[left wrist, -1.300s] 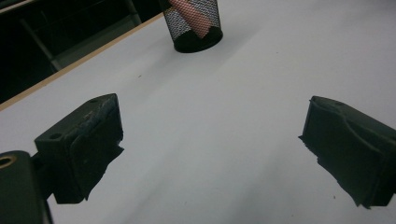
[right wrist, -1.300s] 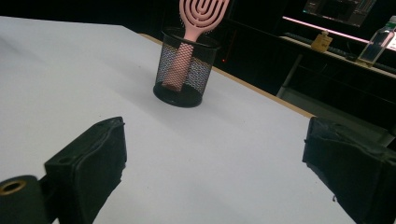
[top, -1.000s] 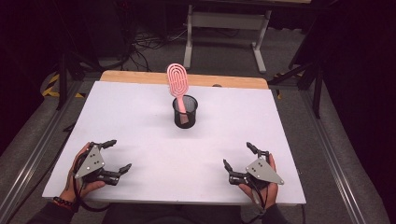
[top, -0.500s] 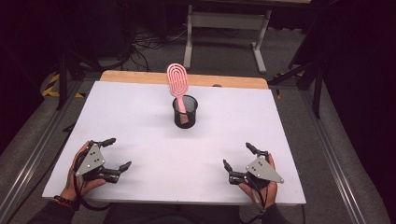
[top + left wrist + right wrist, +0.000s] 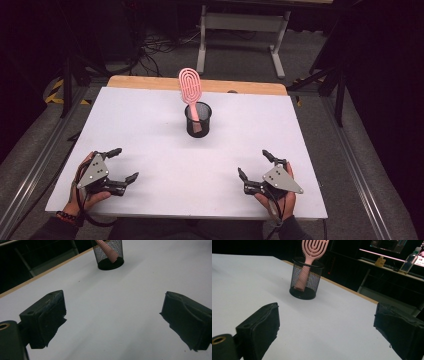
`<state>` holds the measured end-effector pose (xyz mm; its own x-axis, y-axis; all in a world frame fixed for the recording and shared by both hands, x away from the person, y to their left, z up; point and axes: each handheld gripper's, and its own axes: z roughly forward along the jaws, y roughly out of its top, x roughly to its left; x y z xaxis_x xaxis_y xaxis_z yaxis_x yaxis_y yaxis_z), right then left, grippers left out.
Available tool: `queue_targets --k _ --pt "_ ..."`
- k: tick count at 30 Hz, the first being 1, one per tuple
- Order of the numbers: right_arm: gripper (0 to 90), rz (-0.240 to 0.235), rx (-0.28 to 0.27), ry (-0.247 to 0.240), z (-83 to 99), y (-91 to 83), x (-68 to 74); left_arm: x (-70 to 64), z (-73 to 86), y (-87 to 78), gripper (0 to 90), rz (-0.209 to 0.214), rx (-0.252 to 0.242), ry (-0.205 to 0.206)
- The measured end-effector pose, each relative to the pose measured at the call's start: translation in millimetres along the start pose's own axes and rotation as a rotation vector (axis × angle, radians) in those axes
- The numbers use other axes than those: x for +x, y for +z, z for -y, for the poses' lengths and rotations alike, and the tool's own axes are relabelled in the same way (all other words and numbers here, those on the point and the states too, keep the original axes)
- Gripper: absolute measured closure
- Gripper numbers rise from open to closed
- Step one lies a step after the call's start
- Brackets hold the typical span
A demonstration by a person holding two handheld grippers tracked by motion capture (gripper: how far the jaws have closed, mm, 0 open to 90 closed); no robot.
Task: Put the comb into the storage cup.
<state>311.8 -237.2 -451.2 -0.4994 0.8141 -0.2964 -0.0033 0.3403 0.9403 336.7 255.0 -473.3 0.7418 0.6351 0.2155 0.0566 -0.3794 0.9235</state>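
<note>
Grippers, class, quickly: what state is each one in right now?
Left gripper: open, holding nothing, resting near the table's front edge.
Right gripper: open, holding nothing, apart from the black mesh cup.

The white table point(image 5: 150, 130) is evenly and brightly lit from above, while the room around it sinks into near black. Shadows are faint and soft. Both gripper views look slightly grainy, their near jaws softly blurred.

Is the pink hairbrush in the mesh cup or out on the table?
In. The pink hairbrush stands handle-down in the black mesh cup, its head leaning above the rim; its handle shows through the mesh in both gripper views.
</note>
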Motion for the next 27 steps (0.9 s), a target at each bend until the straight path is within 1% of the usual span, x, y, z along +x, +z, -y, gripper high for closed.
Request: queue_targets --k 3,6,8,9,11,16,19,21,27 --pt "7.1 -0.005 -0.003 -0.014 0.9 -1.8 1.3 -2.5 -2.6 -0.9 6.4 -0.004 -0.007 0.004" --pt "7.2 -0.008 -0.003 -0.003 2.2 -6.8 1.9 -4.7 -4.7 0.7 6.3 -0.003 -0.009 0.003" --pt "7.2 -0.001 -0.011 0.004 0.8 -9.6 1.6 -3.6 -5.0 4.4 6.3 0.004 -0.011 0.001" --pt "7.2 0.003 -0.012 -0.001 0.0 -10.2 1.5 -3.0 -4.6 5.5 6.3 0.012 -0.010 0.000" --pt "7.2 0.009 -0.015 -0.001 0.5 -10.2 0.7 -2.5 -4.3 5.7 6.3 0.014 -0.004 0.018" --pt "7.3 0.017 0.000 0.015 1.9 -9.6 0.7 0.1 -2.5 3.4 6.4 0.024 -0.018 -0.001" --pt "7.3 0.018 -0.005 0.005 0.0 -9.5 2.5 0.0 -2.8 2.2 6.4 0.025 -0.019 0.011" --pt "7.4 0.017 -0.001 -0.004 -0.3 -8.8 3.4 0.1 -2.9 1.5 6.4 0.028 -0.024 0.005" --pt "7.4 0.005 0.001 -0.001 0.7 -7.9 4.5 -1.2 -3.2 3.9 6.5 0.031 -0.017 0.006"
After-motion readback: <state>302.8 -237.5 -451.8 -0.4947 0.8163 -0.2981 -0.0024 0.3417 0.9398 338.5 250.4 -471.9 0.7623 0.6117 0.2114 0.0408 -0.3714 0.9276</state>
